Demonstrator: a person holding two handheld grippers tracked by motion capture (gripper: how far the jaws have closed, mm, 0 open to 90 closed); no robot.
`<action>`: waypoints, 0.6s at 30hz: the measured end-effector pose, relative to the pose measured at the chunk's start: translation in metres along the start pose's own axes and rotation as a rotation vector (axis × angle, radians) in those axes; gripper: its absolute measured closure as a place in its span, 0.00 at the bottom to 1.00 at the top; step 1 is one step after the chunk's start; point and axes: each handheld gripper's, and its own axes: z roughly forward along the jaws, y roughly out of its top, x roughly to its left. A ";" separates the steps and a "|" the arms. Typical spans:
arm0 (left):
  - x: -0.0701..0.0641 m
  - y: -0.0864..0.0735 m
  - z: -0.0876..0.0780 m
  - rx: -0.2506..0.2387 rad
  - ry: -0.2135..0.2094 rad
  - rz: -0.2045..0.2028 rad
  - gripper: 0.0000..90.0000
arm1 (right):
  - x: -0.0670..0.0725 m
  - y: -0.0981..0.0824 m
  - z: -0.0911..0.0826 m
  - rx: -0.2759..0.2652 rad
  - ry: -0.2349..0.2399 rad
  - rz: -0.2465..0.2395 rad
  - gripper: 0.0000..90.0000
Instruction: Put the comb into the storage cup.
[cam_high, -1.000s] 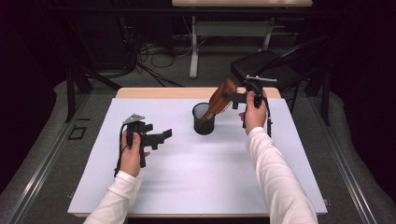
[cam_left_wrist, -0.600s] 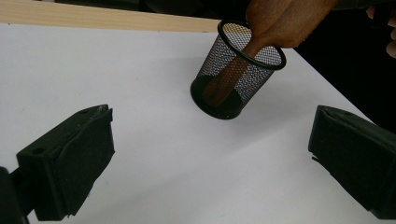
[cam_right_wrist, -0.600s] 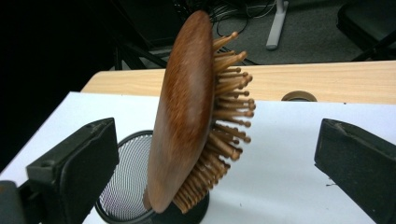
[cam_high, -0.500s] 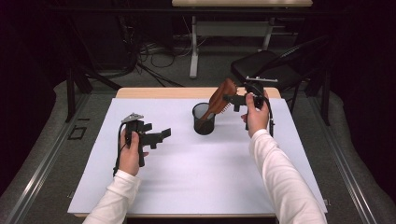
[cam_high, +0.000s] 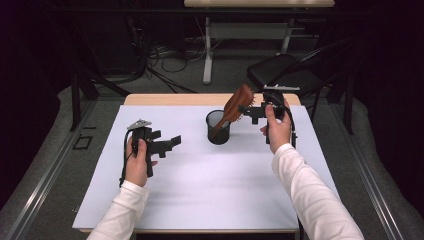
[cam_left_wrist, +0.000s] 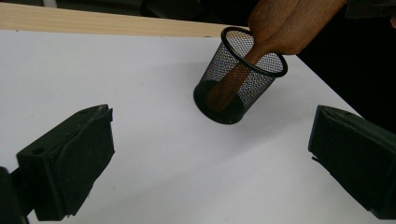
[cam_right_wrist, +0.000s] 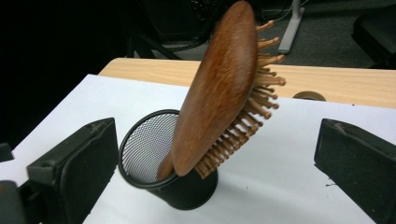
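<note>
A brown wooden hairbrush (cam_high: 238, 102) stands handle-down in a black mesh cup (cam_high: 218, 128) at the middle of the white table (cam_high: 200, 190). It leans to the right, bristles facing right. In the right gripper view the hairbrush (cam_right_wrist: 219, 88) rises out of the cup (cam_right_wrist: 154, 158) between the wide-apart jaws of my right gripper (cam_right_wrist: 219, 156), which touch nothing. From above, that right gripper (cam_high: 250, 112) sits just right of the brush head. My left gripper (cam_high: 170, 143) hovers open left of the cup. In its own view the left gripper (cam_left_wrist: 212, 158) faces the cup (cam_left_wrist: 238, 79) from a distance.
A strip of bare wooden tabletop (cam_high: 175, 99) runs along the far edge. A dark chair (cam_high: 285, 75) stands behind the table at the right, with cables and a desk leg on the floor beyond. White surface spreads in front of both hands.
The right hand has edged slightly to the right, away from the brush. The brush, the cup and the left gripper have kept their places.
</note>
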 end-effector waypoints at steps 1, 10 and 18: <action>0.000 0.000 0.000 0.000 0.001 0.001 0.00 | 0.001 0.000 -0.001 0.001 0.003 -0.002 0.00; 0.000 0.002 -0.007 0.001 0.004 0.014 0.00 | 0.004 -0.004 -0.016 -0.003 0.024 -0.009 0.00; -0.001 0.005 -0.013 -0.009 0.002 0.013 0.00 | 0.003 -0.015 -0.037 -0.004 0.033 -0.055 0.00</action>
